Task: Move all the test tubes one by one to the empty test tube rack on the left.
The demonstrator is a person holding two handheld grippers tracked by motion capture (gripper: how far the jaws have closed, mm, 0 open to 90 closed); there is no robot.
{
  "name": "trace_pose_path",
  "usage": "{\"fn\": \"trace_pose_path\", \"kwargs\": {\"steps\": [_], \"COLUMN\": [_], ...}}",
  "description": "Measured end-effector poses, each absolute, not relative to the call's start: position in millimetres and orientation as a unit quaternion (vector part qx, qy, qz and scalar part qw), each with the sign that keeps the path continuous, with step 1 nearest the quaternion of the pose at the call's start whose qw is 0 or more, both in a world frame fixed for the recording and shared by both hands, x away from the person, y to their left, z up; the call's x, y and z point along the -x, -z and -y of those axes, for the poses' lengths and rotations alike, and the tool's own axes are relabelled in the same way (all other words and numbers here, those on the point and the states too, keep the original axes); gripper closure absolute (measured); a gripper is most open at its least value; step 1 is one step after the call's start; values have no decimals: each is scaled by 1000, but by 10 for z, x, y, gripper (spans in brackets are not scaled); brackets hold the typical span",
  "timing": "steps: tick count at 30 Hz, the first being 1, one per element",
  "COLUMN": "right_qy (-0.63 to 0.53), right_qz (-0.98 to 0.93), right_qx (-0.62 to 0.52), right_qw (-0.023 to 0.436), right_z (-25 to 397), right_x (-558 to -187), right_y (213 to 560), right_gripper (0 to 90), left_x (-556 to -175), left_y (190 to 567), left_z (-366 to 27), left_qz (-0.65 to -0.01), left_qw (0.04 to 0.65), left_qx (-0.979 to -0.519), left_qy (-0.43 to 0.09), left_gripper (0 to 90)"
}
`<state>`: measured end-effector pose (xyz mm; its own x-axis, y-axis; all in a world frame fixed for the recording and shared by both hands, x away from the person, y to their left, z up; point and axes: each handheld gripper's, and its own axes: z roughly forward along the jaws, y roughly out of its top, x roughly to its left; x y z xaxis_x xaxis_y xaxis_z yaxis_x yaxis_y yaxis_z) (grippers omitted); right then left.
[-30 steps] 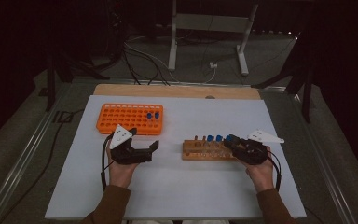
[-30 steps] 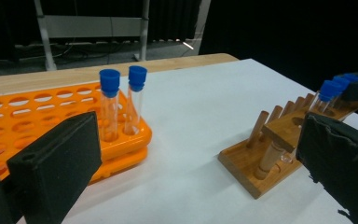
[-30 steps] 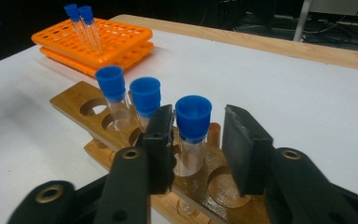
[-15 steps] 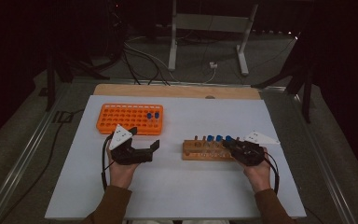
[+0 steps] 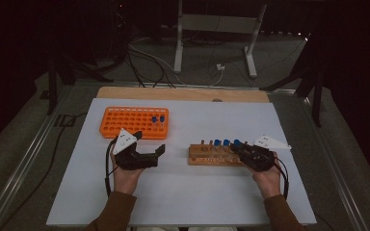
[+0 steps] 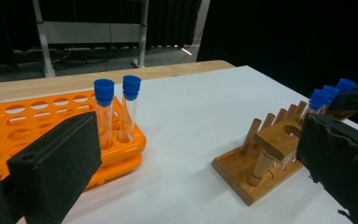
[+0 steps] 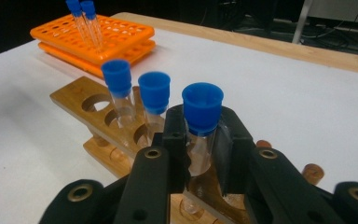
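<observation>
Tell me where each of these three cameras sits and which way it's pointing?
High view: above the person's side, looking forward and down on the white table; both hands and forearms show.
Left gripper view: rides the left gripper, facing the orange rack and wooden rack; its wide-open jaws show.
Right gripper view: rides the right gripper, its jaws closed around a blue-capped tube in the wooden rack.
All three share both racks.

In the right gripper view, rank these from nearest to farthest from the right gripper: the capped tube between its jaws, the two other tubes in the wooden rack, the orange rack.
1. Capped tube, between the right gripper jaws.
2. Middle tube, just left.
3. Left tube, further along the wooden rack.
4. Orange rack, far upper left.
</observation>
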<state>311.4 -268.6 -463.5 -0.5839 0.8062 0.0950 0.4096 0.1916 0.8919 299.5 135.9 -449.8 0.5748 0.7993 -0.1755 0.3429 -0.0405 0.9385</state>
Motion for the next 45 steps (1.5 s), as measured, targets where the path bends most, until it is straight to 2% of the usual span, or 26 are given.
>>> {"fn": "trace_pose_path", "kwargs": {"steps": [30,45], "right_qy": [-536,-545], "right_qz": [-705,-714], "right_qx": [-395,-373], "right_qw": [244,232], "right_z": [2749,2686], "right_x": [-2926,-2867], "right_y": [4221,4113], "right_gripper": [769,769], "left_x": [-2968,-2894], "left_y": [4492,4462], "left_z": [-1252,-997], "left_qz": [-398,-369], "left_qw": [556,557], "left_qx": [-702,-720], "left_qy": [-198,-186], "left_gripper": [10,17]}}
